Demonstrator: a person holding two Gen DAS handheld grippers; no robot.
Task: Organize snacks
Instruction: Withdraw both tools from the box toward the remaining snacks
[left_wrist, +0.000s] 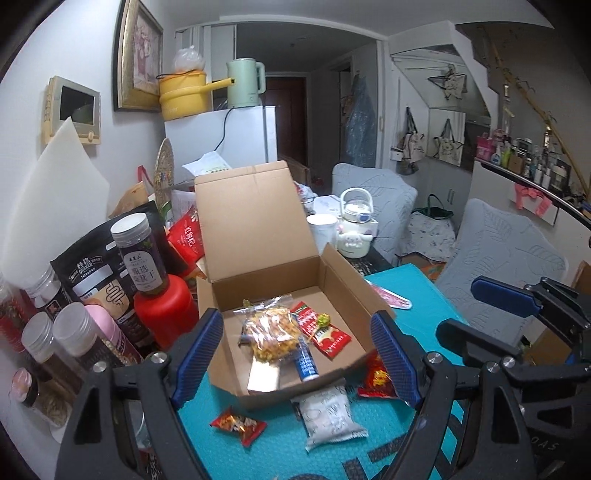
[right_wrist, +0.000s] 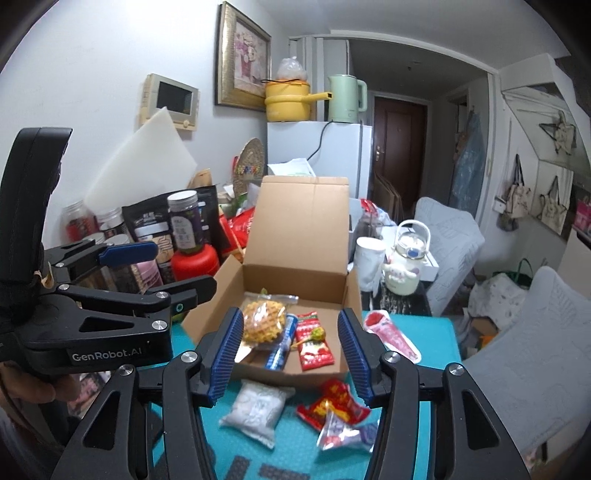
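An open cardboard box (left_wrist: 334, 280) (right_wrist: 258, 275) stands on a teal mat (left_wrist: 413, 291) (right_wrist: 295, 443). Inside lie a bagged waffle (left_wrist: 271, 332) (right_wrist: 264, 321), a red sachet with a lollipop (left_wrist: 325, 330) (right_wrist: 313, 345) and a blue tube (left_wrist: 306, 363) (right_wrist: 282, 343). In front of the box lie a white packet (left_wrist: 328, 415) (right_wrist: 258, 408), a red candy (left_wrist: 238, 424) and red snack packets (left_wrist: 376, 380) (right_wrist: 332, 408). My left gripper (left_wrist: 295, 358) (right_wrist: 144, 273) is open and empty above the box's front. My right gripper (right_wrist: 291, 358) (left_wrist: 476, 306) is open and empty, right of the box.
Jars, bottles and snack bags (left_wrist: 140, 258) (right_wrist: 184, 225) crowd the left side. A white cup (left_wrist: 321, 232) (right_wrist: 369, 258) and a kettle-shaped toy (left_wrist: 356, 229) (right_wrist: 406, 258) stand behind the box. A pink packet (right_wrist: 391, 332) lies right of the box. Grey chairs (left_wrist: 498, 258) stand at the right.
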